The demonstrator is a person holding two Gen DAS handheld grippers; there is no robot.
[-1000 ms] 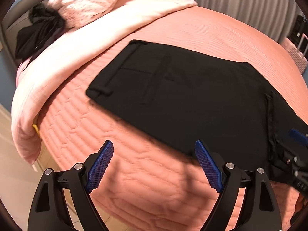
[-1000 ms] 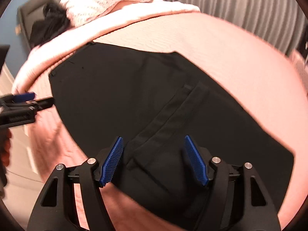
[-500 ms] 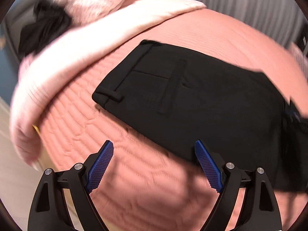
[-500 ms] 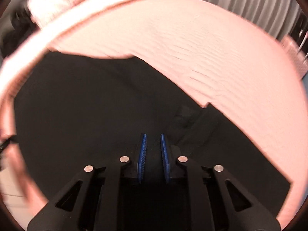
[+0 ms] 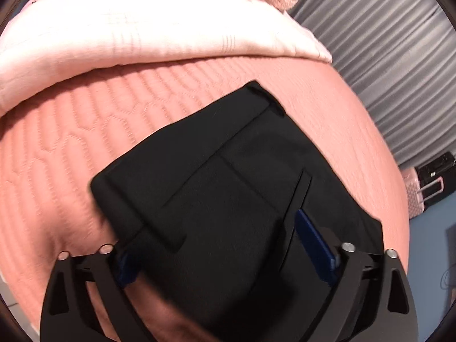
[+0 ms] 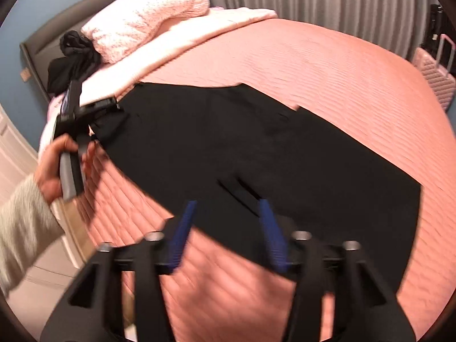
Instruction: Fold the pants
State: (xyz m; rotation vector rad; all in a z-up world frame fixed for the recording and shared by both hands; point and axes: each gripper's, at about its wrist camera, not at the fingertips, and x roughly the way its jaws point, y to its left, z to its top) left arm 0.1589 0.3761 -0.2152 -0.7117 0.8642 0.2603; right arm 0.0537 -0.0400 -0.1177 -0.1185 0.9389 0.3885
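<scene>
Black pants lie flat on the salmon quilted bed cover. My left gripper is low over their waistband end, its jaws opening wide. The waistband corner lies between them, and cloth hides most of the left pad; the pads do not press. From the right wrist view the pants stretch across the bed. My right gripper hovers above their near edge, jaws opening, with nothing gripped. A hand holds the left gripper at the pants' far-left end.
A pale pink blanket and a flowered pillow lie at the head of the bed, with a bunched dark garment beside them. Grey curtains hang behind. A pink suitcase stands at the right. The bed's near edge drops to the floor.
The left gripper rolled and moved in from the bed edge onto the waistband end. The right gripper shut on the pants half a second ago, then let go and pulled back and up.
</scene>
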